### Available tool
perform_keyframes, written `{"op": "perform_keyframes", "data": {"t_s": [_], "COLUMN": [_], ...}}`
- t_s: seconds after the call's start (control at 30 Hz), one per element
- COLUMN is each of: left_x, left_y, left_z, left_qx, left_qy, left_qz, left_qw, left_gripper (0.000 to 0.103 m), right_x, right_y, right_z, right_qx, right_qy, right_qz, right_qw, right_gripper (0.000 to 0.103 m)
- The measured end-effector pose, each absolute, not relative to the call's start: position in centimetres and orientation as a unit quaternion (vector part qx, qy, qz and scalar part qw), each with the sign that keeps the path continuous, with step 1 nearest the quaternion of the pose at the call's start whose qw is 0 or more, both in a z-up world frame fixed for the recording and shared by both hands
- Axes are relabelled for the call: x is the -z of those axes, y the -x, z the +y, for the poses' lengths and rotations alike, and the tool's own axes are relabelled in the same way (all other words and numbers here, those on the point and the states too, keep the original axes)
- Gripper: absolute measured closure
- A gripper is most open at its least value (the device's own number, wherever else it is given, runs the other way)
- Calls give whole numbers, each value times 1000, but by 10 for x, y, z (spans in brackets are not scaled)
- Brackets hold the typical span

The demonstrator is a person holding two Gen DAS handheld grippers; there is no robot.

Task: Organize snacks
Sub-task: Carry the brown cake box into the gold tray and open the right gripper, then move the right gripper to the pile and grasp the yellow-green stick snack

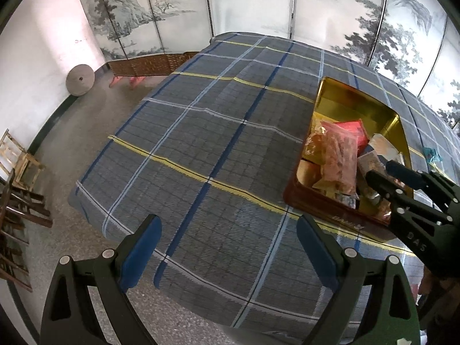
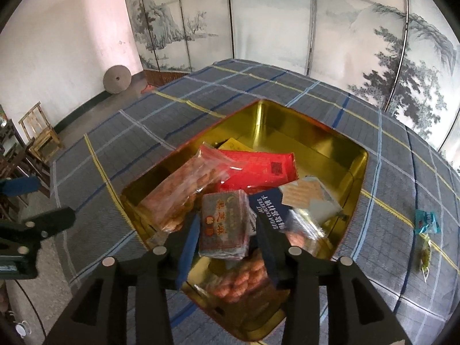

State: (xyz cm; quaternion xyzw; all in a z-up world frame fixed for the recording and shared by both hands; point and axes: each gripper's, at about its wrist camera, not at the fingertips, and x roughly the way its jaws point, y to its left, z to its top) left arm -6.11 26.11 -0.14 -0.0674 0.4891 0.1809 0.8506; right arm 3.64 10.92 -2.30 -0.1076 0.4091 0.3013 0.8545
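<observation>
so, nearest the right wrist cam, the right gripper (image 2: 227, 247) sits low over the near end of the gold tin (image 2: 356, 178), jaws partly apart w/ the dark wrapped snack block (image 2: 222, 224) between them. left pad looks right at the block's edge, right pad seems a bit off it, so i read this as a drop-off: block lying on the pile, grip loosened, not clamped. can't fully tell if a pad is touching.

inside the tin, going back: orange puff bag (image 2: 184, 198), navy soda cracker pack (image 2: 270, 210), red packet (image 2: 256, 169); far end is bare gold.

left gripper (image 1: 227, 253) hangs wide open over the plaid cloth (image 1: 201, 143), nothing in it, well apart from the tin.

out on the cloth, right of the tin, a teal packet (image 2: 427, 222) and a small yellowish one (image 2: 425, 254) aren't packed yet.

next, imo: open fully, lift straight up w/o dragging the block, then go for the teal one. mind thin wrappers snagging.
</observation>
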Motion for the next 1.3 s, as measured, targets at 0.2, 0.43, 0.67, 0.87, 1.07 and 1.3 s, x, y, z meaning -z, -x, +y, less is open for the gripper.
{"op": "perform_keyframes", "data": {"t_s": [0.2,0.43,0.67,0.87,1.07,1.3], "left_x": [-1,-4,-8,-8,-7,-8], "left_y": [58,50,38,25,9,-14], "left_z": [253,235,215,197,171,135], "left_qx": [-175,-158,-140,-126,-109,-87], "left_qy": [65,60,45,32,14,-2], "left_qz": [486,484,482,484,489,486], "left_qw": [854,858,864,865,865,869], "left_gripper": [9,9,9,9,9,9], "right_x": [4,-4,9,28,49,67], "right_y": [-31,-47,-84,-110,-124,-138], "right_z": [86,24,-62,-114,-130,-136], "right_qx": [-301,-239,-131,-75,-63,-60], "right_qy": [83,67,35,6,-5,-16], "right_qz": [394,384,402,422,434,446], "right_qw": [864,890,906,903,899,893], "right_gripper": [59,59,59,59,59,59]}}
